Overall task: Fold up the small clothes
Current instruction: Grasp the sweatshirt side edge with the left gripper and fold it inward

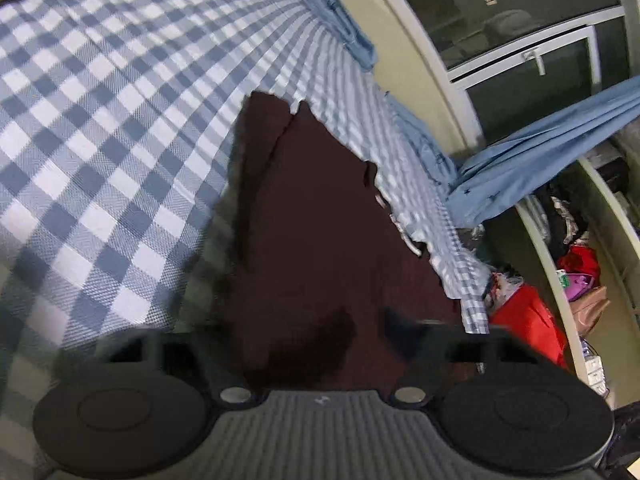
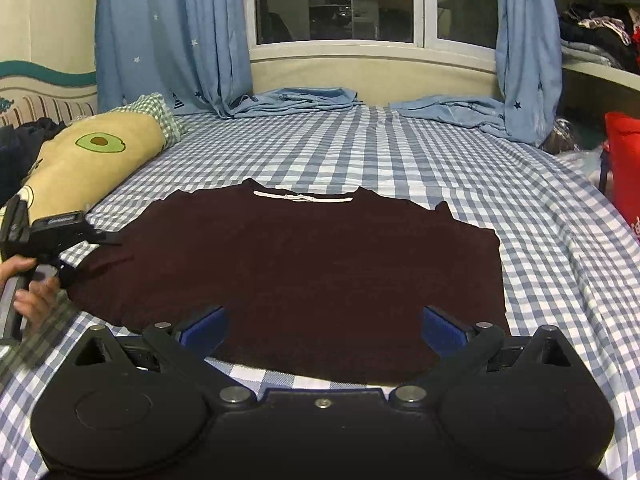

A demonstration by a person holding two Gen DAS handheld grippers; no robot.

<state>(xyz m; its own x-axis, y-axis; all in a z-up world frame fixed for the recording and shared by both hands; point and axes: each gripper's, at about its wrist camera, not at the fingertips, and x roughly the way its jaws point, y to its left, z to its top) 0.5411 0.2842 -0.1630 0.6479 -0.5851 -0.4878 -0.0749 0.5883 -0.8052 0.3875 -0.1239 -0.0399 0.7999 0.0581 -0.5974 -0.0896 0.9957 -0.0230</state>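
Note:
A dark maroon shirt (image 2: 300, 264) lies flat on the blue-and-white checked bed (image 2: 400, 152), its neck with a white band (image 2: 304, 198) at the far side. My right gripper (image 2: 322, 330) is open and hovers over the near hem, with its blue pads (image 2: 204, 330) wide apart and nothing between them. My left gripper (image 2: 86, 258), held by a hand (image 2: 32, 300), is at the shirt's left sleeve. In the left wrist view the shirt (image 1: 320, 208) fills the middle. The left gripper (image 1: 316, 312) is blurred, with a gap still between its fingers and maroon cloth lying in it.
An avocado-print pillow (image 2: 88, 160) lies at the bed's left, beyond the left gripper. Blue curtains (image 2: 168, 32) hang at the window, and their ends pile on the bed's far edge. A red bag (image 2: 624, 168) stands off the bed's right side, with shelves of clothes behind it.

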